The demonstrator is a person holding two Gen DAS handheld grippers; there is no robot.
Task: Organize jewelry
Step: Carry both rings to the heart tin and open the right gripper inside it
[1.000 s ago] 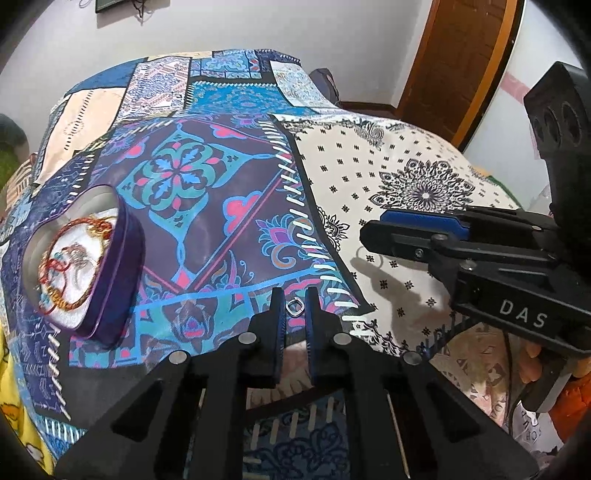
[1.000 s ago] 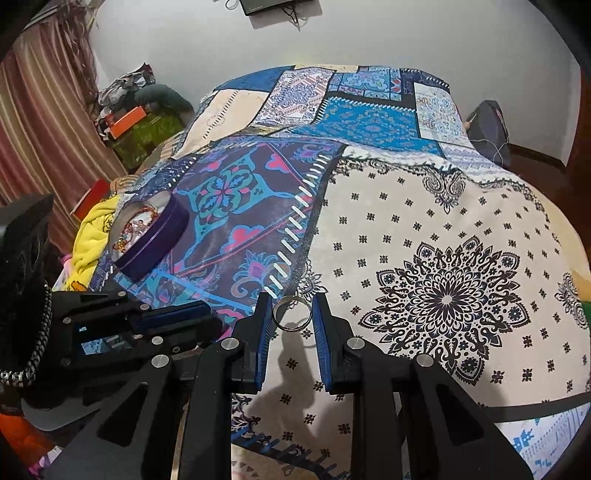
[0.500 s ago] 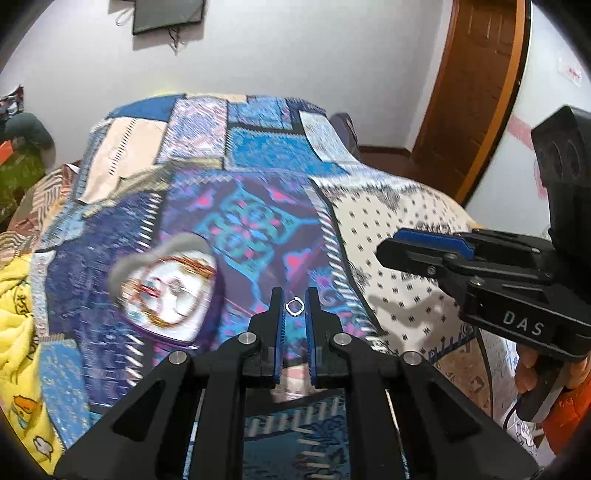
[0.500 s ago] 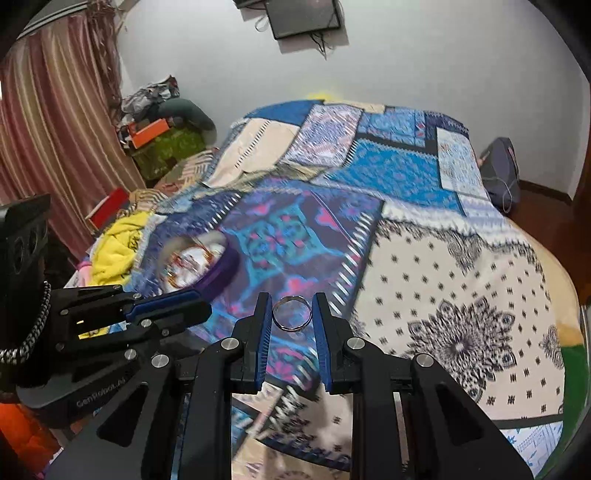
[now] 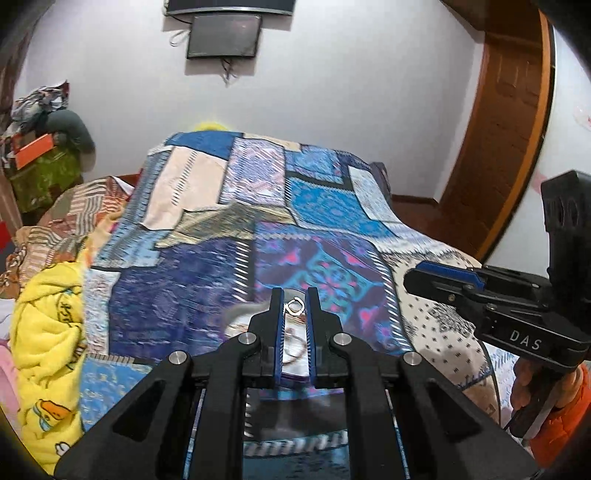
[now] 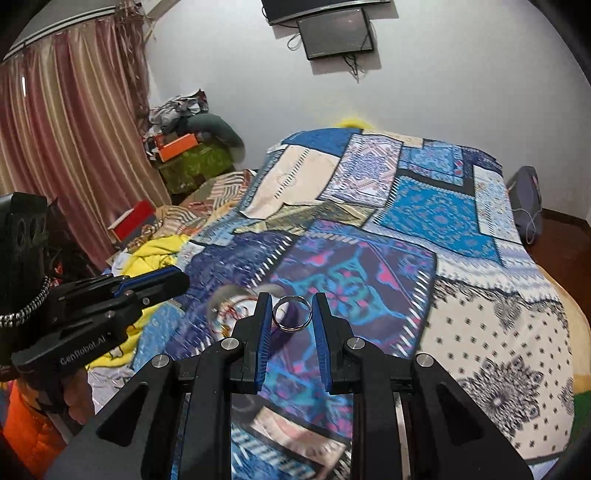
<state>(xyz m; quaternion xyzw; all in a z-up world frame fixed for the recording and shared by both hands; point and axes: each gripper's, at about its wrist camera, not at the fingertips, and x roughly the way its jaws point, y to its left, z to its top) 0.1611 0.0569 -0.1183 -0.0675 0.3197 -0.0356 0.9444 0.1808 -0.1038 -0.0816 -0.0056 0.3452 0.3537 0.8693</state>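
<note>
**A:** What is the left gripper (image 5: pixel 295 306) carrying?

**B:** A small silver ring (image 5: pixel 294 307), pinched between its blue-padded tips at the centre of the left wrist view. The jaws are nearly together, pressing it from both sides.

**A:** And the right gripper (image 6: pixel 291 314)?

**B:** It clamps a larger silver ring (image 6: pixel 291 314), standing on edge between the pads just below the middle of the right wrist view. Its jaws stand a little wider, closed on the band.

**A:** Where is the jewelry box?

**B:** The heart-shaped box (image 6: pixel 236 314) lies on the patchwork bedspread (image 6: pixel 424 206), left of the right gripper's tips in the right wrist view, blurred, with reddish bangles inside. In the left wrist view it sits just behind and below the fingers (image 5: pixel 275 325), mostly hidden by them.

**A:** Do the tools see each other?

**B:** Yes. The right gripper enters at the right edge of the left wrist view, a hand (image 5: pixel 528 384) and an orange sleeve (image 5: pixel 561 428) beneath it. The left one shows at the left edge of the other view.

**A:** Anything else?

**B:** A yellow blanket (image 5: pixel 44 332) at lower left, and a dark screen (image 6: pixel 334 35) on the wall.
</note>
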